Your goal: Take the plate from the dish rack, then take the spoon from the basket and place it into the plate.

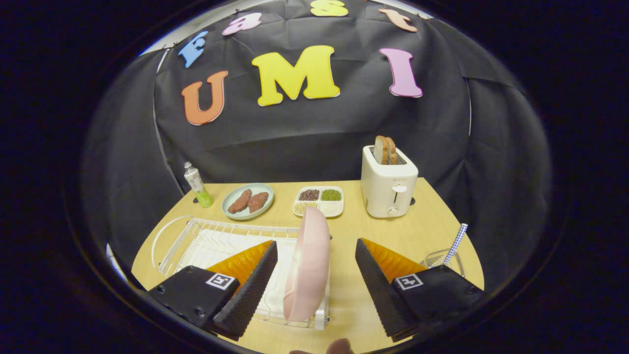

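plate (308, 263), pink, stands on edge in the dish rack (196, 241) at the rack's right end, near the worktop's front edge; it sits between the two fingers of the claw (314, 290), closer to the left finger, and neither finger touches it; the claw is spread wide; the worktop (354, 300) is pale wood; the white wire rack lies along the front-left part of it, with a white tray under the wires; a cream toaster (388, 189) stands near the back-right corner with two slices of bread (385, 150) sticking up from its slots; a pale green dish (247, 200) with two brown patties lies near the back edge, left of centre; just right of it is a white divided tray (319, 200) holding grains; a small bottle (197, 185) stands at the back-left corner; by the right edge, a clear basket (440, 258) holds the spoon (456, 243), its checked handle leaning up and out.
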`<state>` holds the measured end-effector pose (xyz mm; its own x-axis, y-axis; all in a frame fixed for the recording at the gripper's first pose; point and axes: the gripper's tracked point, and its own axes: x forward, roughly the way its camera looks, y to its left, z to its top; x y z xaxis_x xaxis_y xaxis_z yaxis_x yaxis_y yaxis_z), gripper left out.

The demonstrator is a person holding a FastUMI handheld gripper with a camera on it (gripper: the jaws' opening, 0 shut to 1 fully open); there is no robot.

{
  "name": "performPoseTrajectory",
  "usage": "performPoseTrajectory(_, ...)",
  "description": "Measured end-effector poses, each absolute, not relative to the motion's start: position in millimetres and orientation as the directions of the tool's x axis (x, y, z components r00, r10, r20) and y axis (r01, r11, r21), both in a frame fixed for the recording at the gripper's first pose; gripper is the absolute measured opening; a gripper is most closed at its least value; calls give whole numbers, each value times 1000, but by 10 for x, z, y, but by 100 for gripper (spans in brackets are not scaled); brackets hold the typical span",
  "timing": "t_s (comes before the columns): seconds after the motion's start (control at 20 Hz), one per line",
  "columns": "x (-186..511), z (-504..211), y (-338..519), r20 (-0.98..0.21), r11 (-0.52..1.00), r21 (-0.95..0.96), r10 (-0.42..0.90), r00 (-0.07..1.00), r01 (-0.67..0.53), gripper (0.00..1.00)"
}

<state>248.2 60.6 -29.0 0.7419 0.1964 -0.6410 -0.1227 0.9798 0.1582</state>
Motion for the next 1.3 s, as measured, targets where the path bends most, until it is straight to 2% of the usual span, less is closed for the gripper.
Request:
performPoseTrajectory(0.15, 2580, -470, 647, -673, 980, 182, 184, 716, -81, 98)
performPoseTrajectory(0.3, 2612, -630, 743, -707, 973, 224, 197, 679, -49, 81)
performPoseTrajectory(0.35, 2619, -673, 768, -718, 973, 230, 196, 668, -39, 78)
performPoseTrajectory(0.6, 2496, -686, 777, -767, 976, 211, 133, 627, 52, 43)
performPoseTrajectory(1.1, 2434, -416, 720, -791, 992, 79, 3, 612, 97, 40)
performPoseTrajectory(1.3, 2477, -210, 705, -761, 996, -15, -67, 645, 86, 39)
